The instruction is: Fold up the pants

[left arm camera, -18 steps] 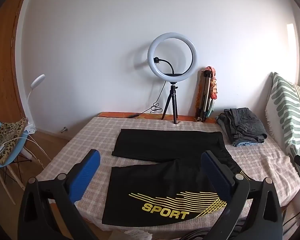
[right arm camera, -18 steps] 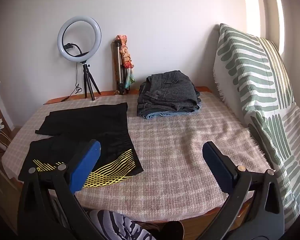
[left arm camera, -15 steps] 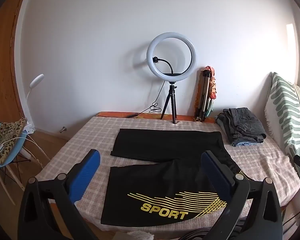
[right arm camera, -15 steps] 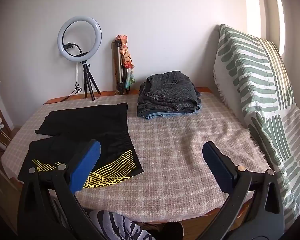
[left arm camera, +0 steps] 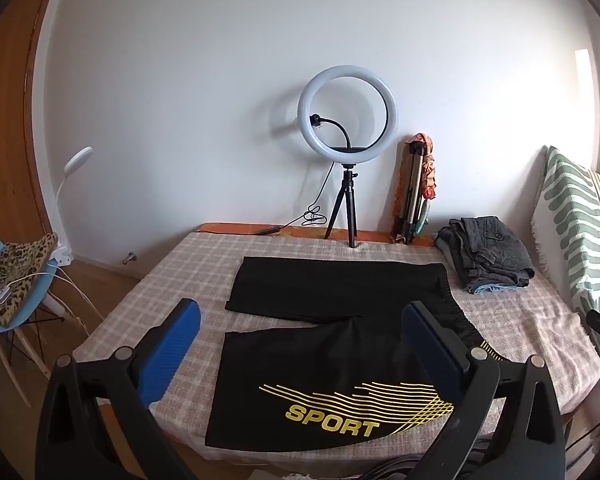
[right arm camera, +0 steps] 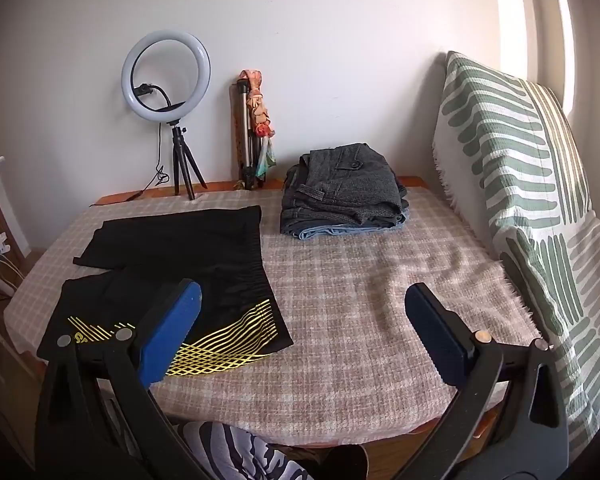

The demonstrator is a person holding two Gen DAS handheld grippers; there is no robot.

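on the checked counter the black pants lie flat, unfolded; my left claw and right claw gape empty, folding not begun.

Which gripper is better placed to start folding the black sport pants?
Left. The left gripper faces the black pants squarely; the right gripper mostly faces bare tablecloth.

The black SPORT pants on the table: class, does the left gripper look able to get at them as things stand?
Probably yes. The left gripper is open and empty, above the near leg of the black pants, with nothing between them. The folded clothes pile sits off to the side.
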